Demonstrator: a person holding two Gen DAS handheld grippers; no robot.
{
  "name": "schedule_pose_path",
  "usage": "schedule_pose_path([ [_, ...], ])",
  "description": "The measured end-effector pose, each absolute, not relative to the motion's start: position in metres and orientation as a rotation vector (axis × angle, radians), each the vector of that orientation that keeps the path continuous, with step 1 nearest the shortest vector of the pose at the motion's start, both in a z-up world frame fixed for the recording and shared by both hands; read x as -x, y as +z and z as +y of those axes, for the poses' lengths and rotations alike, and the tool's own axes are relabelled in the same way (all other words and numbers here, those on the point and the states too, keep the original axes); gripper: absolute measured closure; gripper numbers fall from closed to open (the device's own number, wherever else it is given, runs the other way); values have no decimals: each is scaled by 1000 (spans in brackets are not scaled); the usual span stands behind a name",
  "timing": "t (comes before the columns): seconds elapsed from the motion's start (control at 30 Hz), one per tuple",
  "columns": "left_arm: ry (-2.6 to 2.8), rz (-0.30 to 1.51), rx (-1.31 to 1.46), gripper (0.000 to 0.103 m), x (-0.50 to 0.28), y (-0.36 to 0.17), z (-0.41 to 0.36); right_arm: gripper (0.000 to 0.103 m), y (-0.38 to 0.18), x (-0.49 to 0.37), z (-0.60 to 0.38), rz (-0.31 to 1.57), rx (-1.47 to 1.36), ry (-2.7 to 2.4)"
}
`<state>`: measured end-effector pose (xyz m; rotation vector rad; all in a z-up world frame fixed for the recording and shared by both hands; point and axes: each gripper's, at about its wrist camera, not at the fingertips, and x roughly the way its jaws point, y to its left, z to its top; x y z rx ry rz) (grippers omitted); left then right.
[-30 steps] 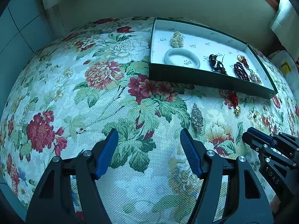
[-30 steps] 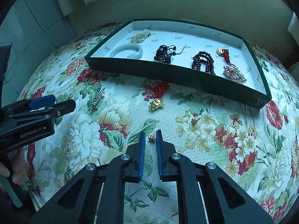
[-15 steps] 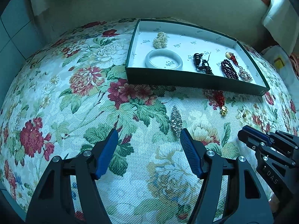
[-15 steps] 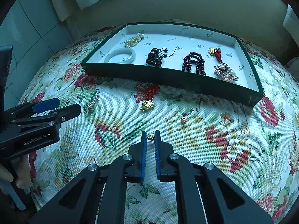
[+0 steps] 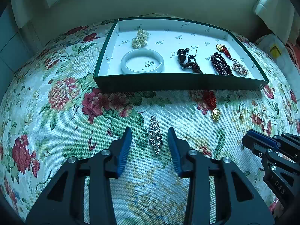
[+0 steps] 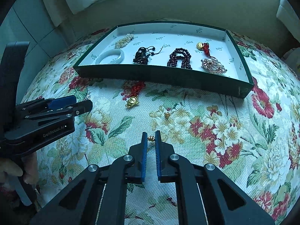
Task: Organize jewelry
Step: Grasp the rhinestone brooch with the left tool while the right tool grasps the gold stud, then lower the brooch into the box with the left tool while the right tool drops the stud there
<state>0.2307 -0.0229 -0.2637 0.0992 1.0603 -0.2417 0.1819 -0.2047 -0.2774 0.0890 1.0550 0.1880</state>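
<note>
1. The silver rhinestone brooch (image 5: 155,133), long and leaf-shaped, lay flat on the floral tablecloth of the bench (image 5: 56,112), just in front of the near wall of the dark green, white-lined shallow tray (image 5: 180,83).
2. The left gripper (image 5: 149,136) straddled the brooch; its jaws were closing, with the brooch between them but the blue pads not yet pressing on it.
3. The brooch looked light and stiff, probably metal set with small stones, so its faceted edges could slip and a hard pinch might loosen a stone. Its thin profile on soft cloth suggested the pads would need to reach low.
4. The best hold seemed to be across its narrow width at the middle, where it was widest.
5. The right gripper (image 6: 151,138), further from the tray, was clenched on a tiny gold earring (image 6: 150,138) at the very tips; so small and smooth a piece could easily drop out.
6. Inside the tray lay a pale jade bangle (image 5: 142,61), a cluster of white pearls (image 5: 139,38) and dark red bead bracelets (image 5: 221,63).
</note>
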Motion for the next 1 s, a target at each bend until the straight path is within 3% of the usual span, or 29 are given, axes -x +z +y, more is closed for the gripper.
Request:
schedule_pose_path([
  [0.1,-260,1051,-122,87,-230,-264,-25,95,-278,-182,-205,1056,-95,190],
  [0.17,-268,1048,-135,90,-229,-263,-26,95,-278,-182,-206,1057,-97,190],
  [1.0,-325,918,-103,90,-250,-207,-40,95,-233,-210,-220,940,-93,181],
])
